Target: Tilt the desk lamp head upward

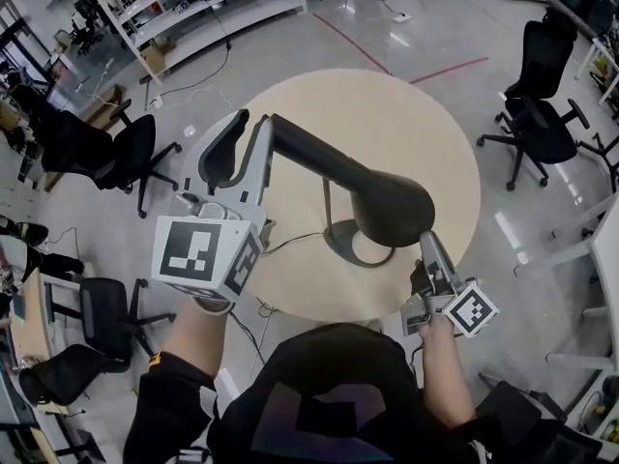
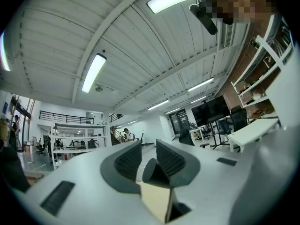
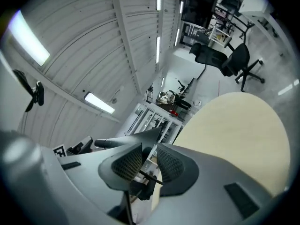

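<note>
Black desk lamp standing on round beige table, left gripper clenched on the narrow rear end of its head, right gripper touching the head's wide rim from below, jaws slightly parted, a thin dark rod crossing their gap.

The dark matte lamp head overlaps its oval base; the person hides the round beige table's six-o'clock rim.

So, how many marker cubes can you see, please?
2. One cube sits on the left gripper, which grips the lamp arm; the other on the right gripper, beside the lamp head.
</note>
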`<state>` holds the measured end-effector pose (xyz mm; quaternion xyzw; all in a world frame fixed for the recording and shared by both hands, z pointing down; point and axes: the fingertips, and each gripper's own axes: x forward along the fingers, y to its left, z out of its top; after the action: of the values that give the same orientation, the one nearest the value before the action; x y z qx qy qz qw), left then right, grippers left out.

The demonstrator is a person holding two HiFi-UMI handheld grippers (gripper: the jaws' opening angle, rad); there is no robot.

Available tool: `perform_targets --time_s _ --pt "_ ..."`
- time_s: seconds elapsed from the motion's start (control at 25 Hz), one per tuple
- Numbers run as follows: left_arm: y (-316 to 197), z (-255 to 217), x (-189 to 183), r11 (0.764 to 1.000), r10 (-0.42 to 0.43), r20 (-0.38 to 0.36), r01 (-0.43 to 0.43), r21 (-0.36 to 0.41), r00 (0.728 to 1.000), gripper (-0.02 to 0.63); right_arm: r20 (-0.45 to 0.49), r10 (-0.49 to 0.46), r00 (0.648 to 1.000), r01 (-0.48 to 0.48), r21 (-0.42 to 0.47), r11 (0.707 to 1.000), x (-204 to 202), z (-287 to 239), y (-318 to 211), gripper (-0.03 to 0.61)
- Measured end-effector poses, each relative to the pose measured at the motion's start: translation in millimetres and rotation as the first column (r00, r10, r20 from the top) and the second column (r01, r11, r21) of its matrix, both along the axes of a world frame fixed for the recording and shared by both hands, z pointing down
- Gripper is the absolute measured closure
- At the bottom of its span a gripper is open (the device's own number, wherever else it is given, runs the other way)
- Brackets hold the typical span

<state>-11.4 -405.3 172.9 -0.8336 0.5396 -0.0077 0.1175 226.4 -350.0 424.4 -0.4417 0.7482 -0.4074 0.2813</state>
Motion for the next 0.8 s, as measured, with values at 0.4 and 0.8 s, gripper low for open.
perform_targets --time_s 0.4,0.8 --pt "-22 13 15 0.998 0.008 0.031 -0.006 -0.057 1.0 0.488 0.166 -0.051 0.985 0.047 0.027 0.999 -3 -12 1 0.494" --pt "-24 19 -13 0.995 0.049 0.007 -0.048 -0.092 0.999 0.507 0.196 -0.024 0.98 0.007 0.085 0.996 -7 -37 9 0.495"
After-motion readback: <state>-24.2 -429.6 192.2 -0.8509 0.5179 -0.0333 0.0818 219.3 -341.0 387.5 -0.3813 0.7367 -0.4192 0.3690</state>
